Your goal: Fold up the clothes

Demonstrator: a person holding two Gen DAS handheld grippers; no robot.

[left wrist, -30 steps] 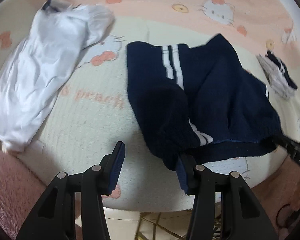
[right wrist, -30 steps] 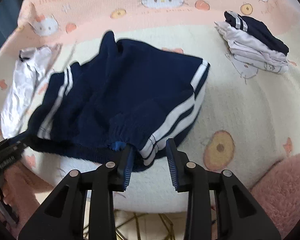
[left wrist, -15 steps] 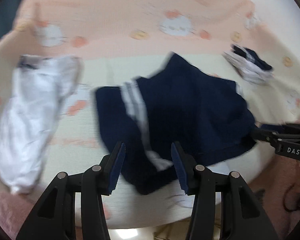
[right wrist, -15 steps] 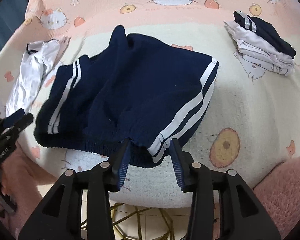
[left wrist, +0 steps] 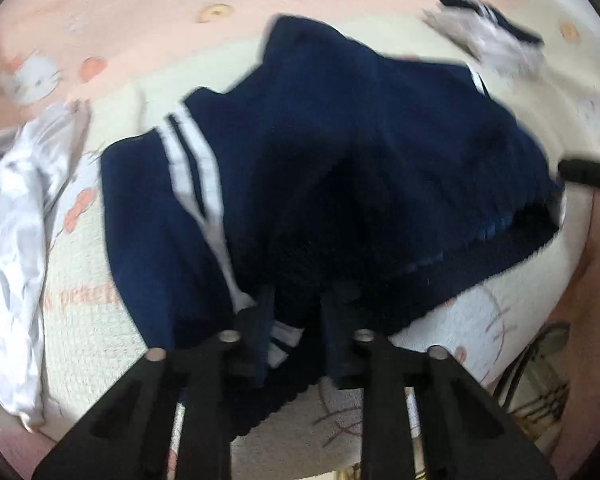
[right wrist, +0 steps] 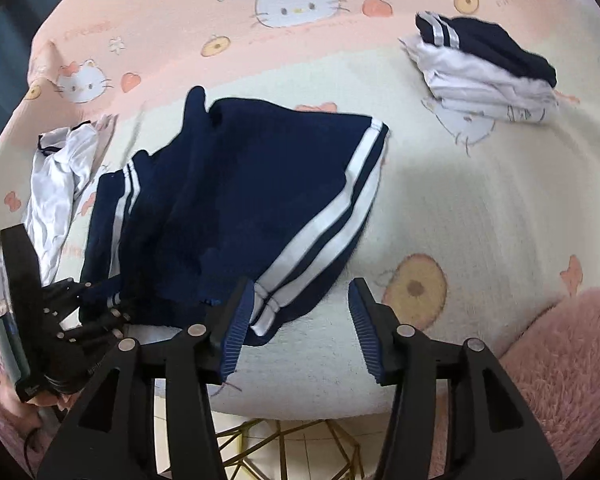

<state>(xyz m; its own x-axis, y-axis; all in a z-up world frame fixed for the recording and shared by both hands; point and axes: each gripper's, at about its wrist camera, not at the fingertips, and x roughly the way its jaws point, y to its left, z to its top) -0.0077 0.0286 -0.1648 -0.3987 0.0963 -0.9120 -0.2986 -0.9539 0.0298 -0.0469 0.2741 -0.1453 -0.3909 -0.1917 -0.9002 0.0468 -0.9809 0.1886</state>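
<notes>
Navy shorts with white side stripes [right wrist: 240, 208] lie rumpled on the Hello Kitty blanket [right wrist: 480, 208], also filling the left wrist view [left wrist: 340, 168]. My left gripper [left wrist: 296, 320] is shut on the shorts' near left waistband corner; it shows at the left in the right wrist view [right wrist: 100, 304]. My right gripper [right wrist: 300, 316] is open and empty, its left finger beside the striped right corner of the shorts. Its tip shows at the right edge of the left wrist view [left wrist: 588, 174].
A crumpled white garment [right wrist: 60, 184] lies left of the shorts, also in the left wrist view [left wrist: 12, 240]. A folded stack of white and navy clothes [right wrist: 488, 68] sits at the back right. A pink fluffy cover [right wrist: 560, 360] borders the near edge.
My left gripper moved in and shut on the shorts' waistband corner. My right gripper let go of the striped corner, opened wide and backed off slightly.
</notes>
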